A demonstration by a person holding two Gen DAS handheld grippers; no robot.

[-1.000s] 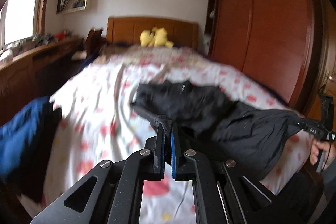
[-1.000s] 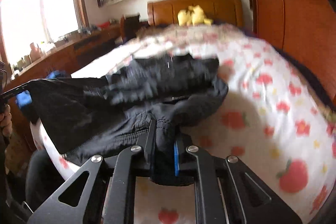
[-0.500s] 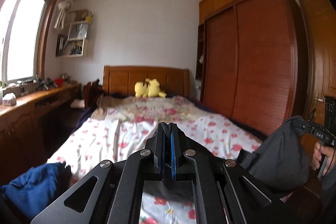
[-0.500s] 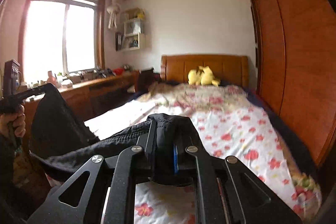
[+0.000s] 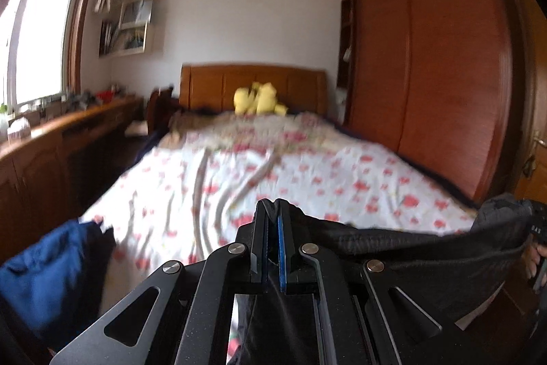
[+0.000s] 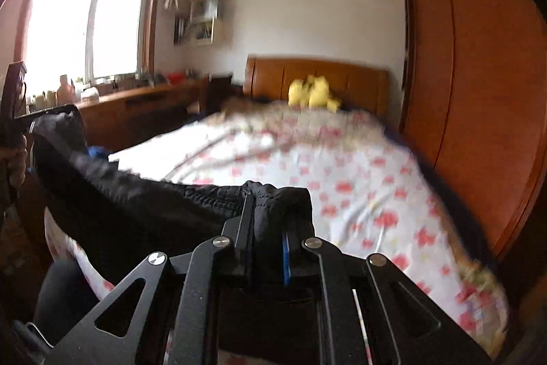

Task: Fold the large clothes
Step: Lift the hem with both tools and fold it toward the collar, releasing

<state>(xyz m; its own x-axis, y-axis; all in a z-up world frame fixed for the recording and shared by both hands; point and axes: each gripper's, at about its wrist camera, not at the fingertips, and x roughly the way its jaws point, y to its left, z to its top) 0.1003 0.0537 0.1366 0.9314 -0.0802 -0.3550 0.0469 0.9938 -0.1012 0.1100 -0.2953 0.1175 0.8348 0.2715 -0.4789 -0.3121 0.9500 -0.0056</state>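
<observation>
A large black garment [image 5: 410, 248] hangs stretched between my two grippers at the foot of the bed. My left gripper [image 5: 272, 211] is shut on one corner of it. My right gripper [image 6: 270, 204] is shut on a bunched corner of the same garment [image 6: 136, 204]. The right gripper also shows at the right edge of the left wrist view [image 5: 533, 224], and the left gripper at the left edge of the right wrist view [image 6: 44, 115]. The cloth's top edge runs taut between them, and the rest hangs below, out of sight.
The bed with a white floral cover [image 5: 273, 170] lies ahead, with a yellow plush toy [image 5: 258, 98] at the headboard. A blue garment [image 5: 44, 272] lies at the bed's left foot corner. A wooden counter [image 5: 51, 142] runs along the left; a red-brown wardrobe [image 5: 444, 57] stands on the right.
The black garment has been lifted off the bed and drawn back toward the foot. Both grippers rose, then tilted down a little, and the cloth now stretches taut between them.
</observation>
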